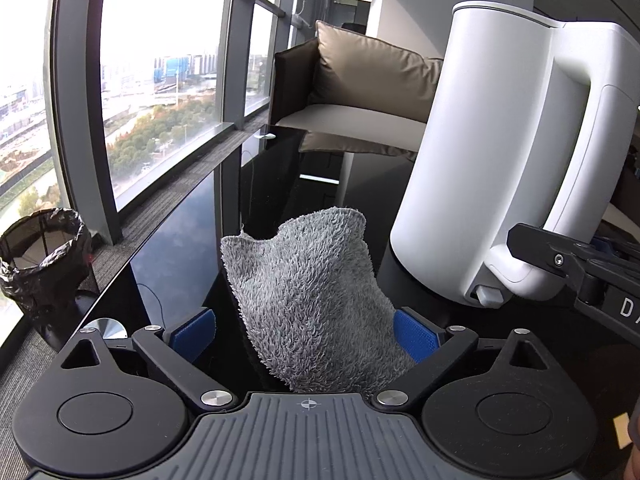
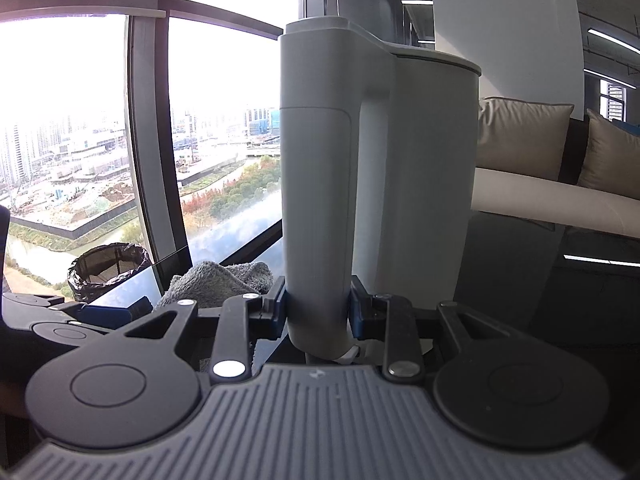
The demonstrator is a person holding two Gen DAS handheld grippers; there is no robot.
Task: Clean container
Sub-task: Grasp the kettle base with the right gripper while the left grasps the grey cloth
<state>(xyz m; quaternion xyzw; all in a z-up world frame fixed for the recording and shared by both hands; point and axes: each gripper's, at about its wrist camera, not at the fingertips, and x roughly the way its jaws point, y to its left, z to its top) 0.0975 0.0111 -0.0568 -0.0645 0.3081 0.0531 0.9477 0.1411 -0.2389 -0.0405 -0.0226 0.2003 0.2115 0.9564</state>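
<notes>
The base of the white kettle (image 2: 416, 184) was hidden behind the right gripper (image 2: 317, 312) in the right wrist view, and in the left wrist view the kettle's lower right side was cut off by the same gripper's black body, so whether it stood flat on the black glass table (image 1: 176, 264) or was slightly lifted could not be told; it leaned to the left there. The right gripper's blue pads (image 2: 357, 314) pressed against both sides of the kettle handle (image 2: 314, 216) near its lower end, jaws clamped on it. The left gripper (image 1: 306, 336) stood with its jaws spread wide; a grey fluffy cloth (image 1: 308, 300) rose between its blue pads (image 1: 416, 340), touching the right pad and clear of the left one, and its lower end vanished behind the gripper body, so no firm pinch could be made out. The cloth sat just beside the kettle's left side, not plainly touching it. Beyond the table's left edge a bin with a black liner (image 1: 42, 256) stood on the carpet by the tall windows (image 1: 160, 80). Behind the kettle a sofa with tan cushions (image 1: 372, 72) ran along the far side. The table top lay open ahead of the cloth up to its far edge.
</notes>
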